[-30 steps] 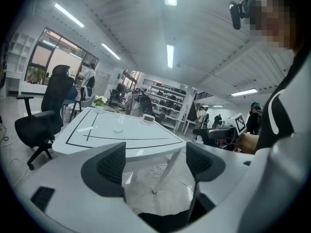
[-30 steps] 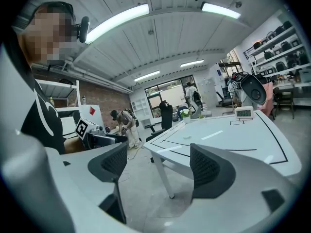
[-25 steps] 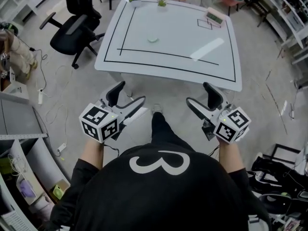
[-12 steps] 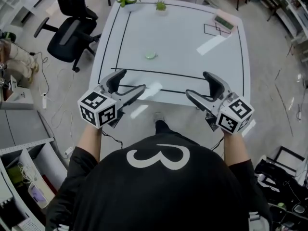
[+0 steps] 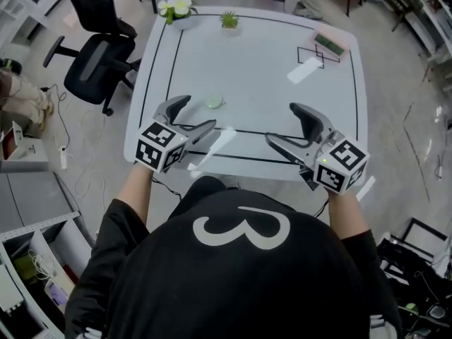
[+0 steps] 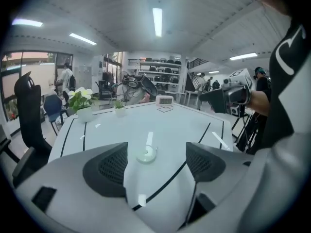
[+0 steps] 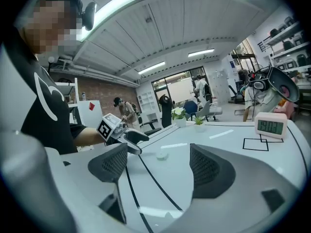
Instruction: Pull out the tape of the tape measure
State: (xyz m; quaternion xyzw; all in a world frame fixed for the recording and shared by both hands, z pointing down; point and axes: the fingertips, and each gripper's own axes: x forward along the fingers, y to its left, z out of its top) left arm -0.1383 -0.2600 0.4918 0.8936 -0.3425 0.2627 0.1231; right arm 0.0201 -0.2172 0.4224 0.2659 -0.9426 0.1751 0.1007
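A small round pale-green tape measure (image 5: 214, 102) lies flat on the white table (image 5: 261, 69), left of its middle; it also shows ahead of the left jaws (image 6: 146, 154) and far off in the right gripper view (image 7: 162, 155). My left gripper (image 5: 197, 116) hovers over the table's near edge just short of the tape measure, jaws open and empty. At the near right my right gripper (image 5: 283, 125) is also open, holding nothing. No tape is drawn out.
A black line frames the table top. At the far edge stand a white flower pot (image 5: 175, 8) and a small green plant (image 5: 229, 20); a small digital clock (image 5: 330, 44) sits far right by a drawn square. A black office chair (image 5: 92, 51) stands left of the table.
The person has stepped up to the table; both grippers went from in front of its near edge to above it. The left gripper now sits close to the tape measure. Both stayed open.
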